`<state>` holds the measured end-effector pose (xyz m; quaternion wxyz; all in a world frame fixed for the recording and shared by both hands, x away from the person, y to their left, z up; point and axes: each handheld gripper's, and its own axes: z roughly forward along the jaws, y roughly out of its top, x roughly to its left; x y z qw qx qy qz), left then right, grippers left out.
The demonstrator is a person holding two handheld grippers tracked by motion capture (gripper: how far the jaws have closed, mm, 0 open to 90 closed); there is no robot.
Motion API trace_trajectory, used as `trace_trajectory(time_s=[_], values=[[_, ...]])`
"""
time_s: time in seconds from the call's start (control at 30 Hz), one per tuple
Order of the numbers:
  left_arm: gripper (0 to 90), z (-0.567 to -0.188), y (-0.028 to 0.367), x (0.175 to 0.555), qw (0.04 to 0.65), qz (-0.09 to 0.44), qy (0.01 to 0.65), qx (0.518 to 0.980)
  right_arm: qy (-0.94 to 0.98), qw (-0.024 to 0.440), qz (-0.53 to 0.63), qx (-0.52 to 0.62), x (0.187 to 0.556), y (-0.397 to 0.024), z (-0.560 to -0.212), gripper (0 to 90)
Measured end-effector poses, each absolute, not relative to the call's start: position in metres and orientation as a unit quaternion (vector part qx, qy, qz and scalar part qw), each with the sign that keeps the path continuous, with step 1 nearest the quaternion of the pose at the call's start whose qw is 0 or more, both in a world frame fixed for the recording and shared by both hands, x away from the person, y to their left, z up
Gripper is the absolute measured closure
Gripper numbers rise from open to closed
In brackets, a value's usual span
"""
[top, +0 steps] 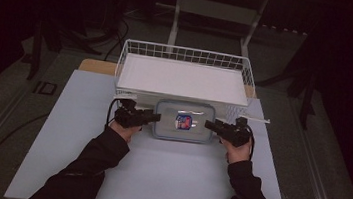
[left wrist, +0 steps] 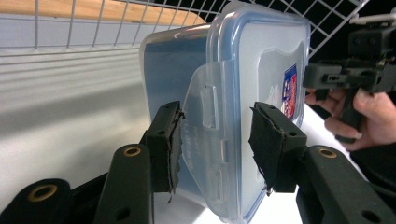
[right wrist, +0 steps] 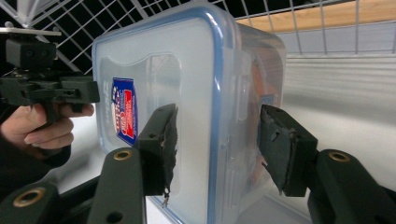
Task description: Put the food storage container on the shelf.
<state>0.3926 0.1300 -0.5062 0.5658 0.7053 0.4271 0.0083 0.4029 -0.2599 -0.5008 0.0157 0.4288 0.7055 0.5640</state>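
Left gripper (left wrist: 215, 140) jaws spread astride side latch, pads apart from plastic | right gripper (right wrist: 215, 144) likewise astride opposite rim | container (top: 184, 121) flat on table (top: 75, 133), just before wire basket (top: 187, 55) | likely light, stiff, slippery; best gripped at rim | contents blurred.

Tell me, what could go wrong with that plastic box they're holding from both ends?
The left gripper straddles only a hinged latch flap of the lidded box; lifting there might pop it open. The right gripper's fingers show gaps either side, so that end could slip. The wire basket stands close behind and could catch it.
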Motion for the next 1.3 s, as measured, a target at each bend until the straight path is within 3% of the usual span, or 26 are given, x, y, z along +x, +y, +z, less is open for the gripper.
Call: trace_trajectory(time_s=[0.13, 0.37, 0.53, 0.63, 0.97, 1.1, 1.3], values=[[53.6, -0.508, 0.131, 0.397, 0.573, 0.002, 0.429, 0.698, 0.7, 0.029, 0.565, 0.436, 0.402, -0.256, -0.502, 44.8], [49.8, -0.512, 0.126, 0.4, 0.584, 0.034, 0.433, 0.686, 0.692, 0.071, 0.56, 0.45, 0.401, -0.242, -0.505, 33.9], [52.2, -0.517, 0.122, 0.402, 0.569, 0.062, 0.458, 0.68, 0.691, 0.084, 0.546, 0.466, 0.404, -0.237, -0.51, 28.8], [48.0, -0.519, 0.12, 0.402, 0.57, 0.07, 0.456, 0.68, 0.685, 0.087, 0.548, 0.471, 0.405, -0.238, -0.51, 33.4], [35.1, -0.509, 0.119, 0.389, 0.573, 0.086, 0.444, 0.683, 0.705, 0.131, 0.526, 0.458, 0.4, -0.234, -0.503, 31.9], [28.4, -0.506, 0.123, 0.38, 0.594, 0.058, 0.41, 0.689, 0.704, 0.141, 0.525, 0.457, 0.394, -0.239, -0.501, 31.8], [16.1, -0.505, 0.125, 0.365, 0.576, 0.055, 0.385, 0.719, 0.713, 0.154, 0.526, 0.438, 0.379, -0.241, -0.491, 31.8]])
